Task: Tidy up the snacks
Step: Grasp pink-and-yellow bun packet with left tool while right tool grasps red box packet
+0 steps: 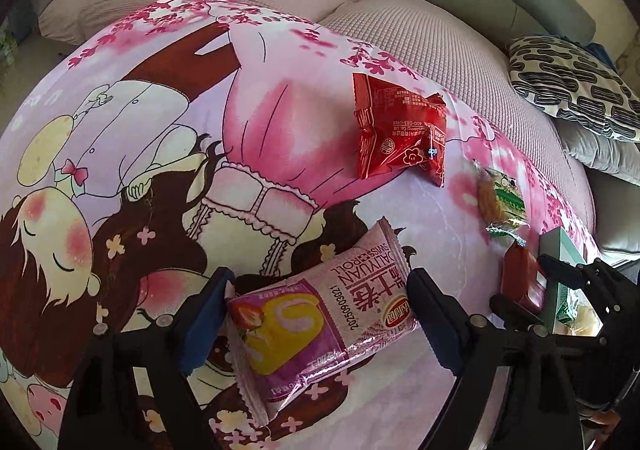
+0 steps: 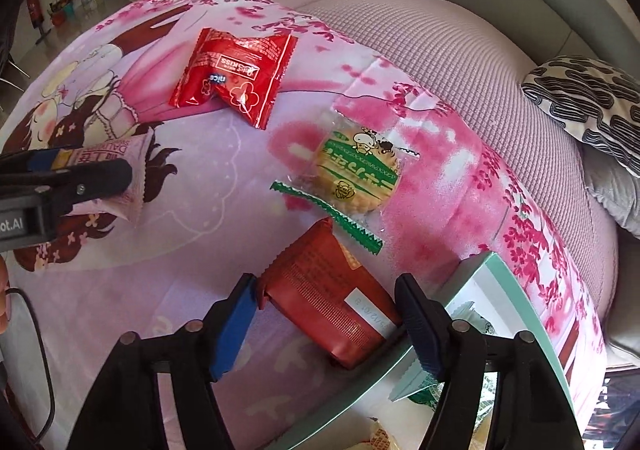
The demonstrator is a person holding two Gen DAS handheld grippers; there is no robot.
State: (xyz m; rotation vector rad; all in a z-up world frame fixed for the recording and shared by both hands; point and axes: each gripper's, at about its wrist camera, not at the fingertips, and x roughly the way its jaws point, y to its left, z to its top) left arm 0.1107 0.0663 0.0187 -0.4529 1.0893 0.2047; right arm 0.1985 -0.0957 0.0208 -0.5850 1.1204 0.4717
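Note:
My left gripper (image 1: 320, 278) is shut on a pink Swiss roll packet (image 1: 320, 322), with a pad against each short end; in the right wrist view the same packet (image 2: 116, 153) pokes out of it at the far left. My right gripper (image 2: 326, 282) is shut on a red-brown packet (image 2: 328, 302), tilted over the near corner of a teal-rimmed box (image 2: 516, 290). On the cartoon blanket (image 2: 200, 234) lie a crinkled red packet (image 2: 236, 73) and a round biscuit in a clear, green-printed wrapper (image 2: 356, 173).
The blanket covers a pink sofa seat (image 1: 440, 33) with grey back cushions behind. A black-and-white patterned cushion (image 2: 588, 101) lies at the right. The box holds several wrapped snacks (image 2: 472, 394). A black cable (image 2: 44, 370) runs down the left edge.

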